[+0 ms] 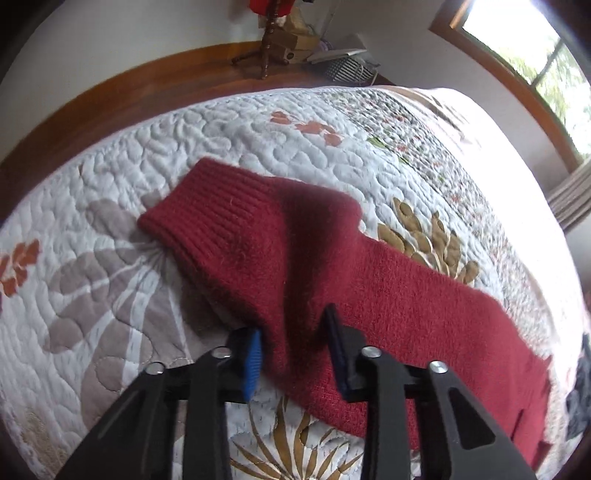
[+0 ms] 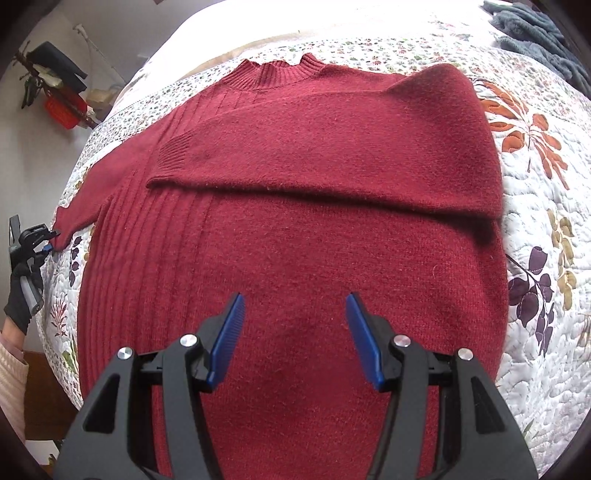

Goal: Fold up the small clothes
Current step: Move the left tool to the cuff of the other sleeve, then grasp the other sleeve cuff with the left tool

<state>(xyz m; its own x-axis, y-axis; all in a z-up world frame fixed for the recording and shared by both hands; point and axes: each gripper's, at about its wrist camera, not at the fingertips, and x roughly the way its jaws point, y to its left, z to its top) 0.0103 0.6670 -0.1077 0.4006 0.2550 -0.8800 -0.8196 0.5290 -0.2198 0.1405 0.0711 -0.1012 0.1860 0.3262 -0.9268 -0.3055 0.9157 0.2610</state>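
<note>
Bed with white quilted coverlet: puffy stitched texture, printed and appliquéd leaves in rust, tan, grey and purple; a small-flower band runs across the far part. It carries everything below.

Dark red knitted sweater: fuzzy fine knit, spread flat on the coverlet, ribbed mock-neck collar at the far edge, vertical rib lines down its left part. One sleeve is folded across the chest, with its ribbed cuff lying on the body and a straight fold edge below it. The other sleeve extends sideways onto the quilt; it is soft and slightly rumpled, ending in a ribbed cuff lying flat.

Grey-blue fleecy cloth: bunched at the far right corner of the bed, well apart from the sweater.

Right claw: black plastic frame, blue ridged pads, spread wide and holding nothing, poised over the lower middle of the sweater body. Contact with the knit cannot be told.

Left claw: same build, narrow gap, with a raised fold of the outstretched sleeve's knit between its pads; the left pad touches the fabric. The right wrist view shows this claw at the sleeve's edge, tiny at the frame's left border, gripped by a hand in a black glove with a cream ribbed cuff below it.

Background: wooden floor, white wall.
</note>
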